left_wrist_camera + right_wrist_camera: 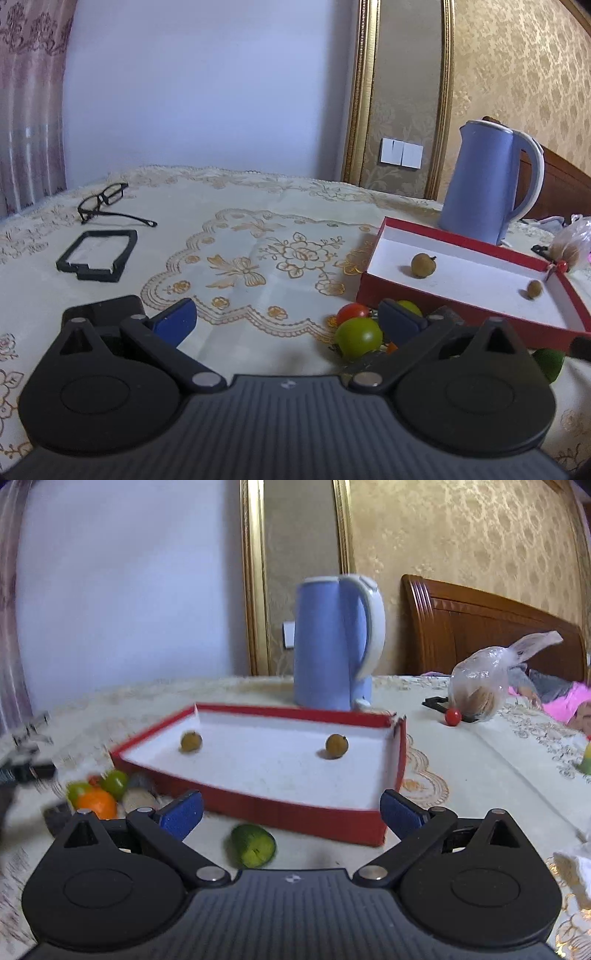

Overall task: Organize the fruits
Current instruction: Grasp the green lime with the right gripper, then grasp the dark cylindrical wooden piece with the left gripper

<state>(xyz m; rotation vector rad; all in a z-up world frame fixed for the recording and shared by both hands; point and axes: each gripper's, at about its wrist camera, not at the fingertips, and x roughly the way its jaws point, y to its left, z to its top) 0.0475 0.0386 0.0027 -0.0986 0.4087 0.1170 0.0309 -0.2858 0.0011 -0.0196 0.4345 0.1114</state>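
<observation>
The surface [258, 206], covered with an embroidered cloth, filled both views. On it, at about two o'clock in the left wrist view, stood a blue kettle [484, 181], and just in front of the kettle lay a red box [258, 812] with a white inside. Two small brown fruits [191, 741] rested in the box, well apart from each other.

The left tongs [290, 321] were spread wide and held nothing. The right tongs [291, 814] were also spread wide, with nothing between the pads.

A cut green fruit [254, 845] lay on the cloth at six o'clock from the box, just outside its near wall and between the right tongs. A little heap of fruits, with a green tomato [359, 336], a red one [352, 312] and an orange one [96, 802], sat at the box's near left corner. One more red tomato [453, 716] lay at one o'clock, beside a plastic bag [480, 686].

I judged all these fruits light, round and smooth, so they could roll or slip away. The skin looked thin and easy to bruise. It seemed best to take each fruit across its widest middle, with a gentle squeeze.
</observation>
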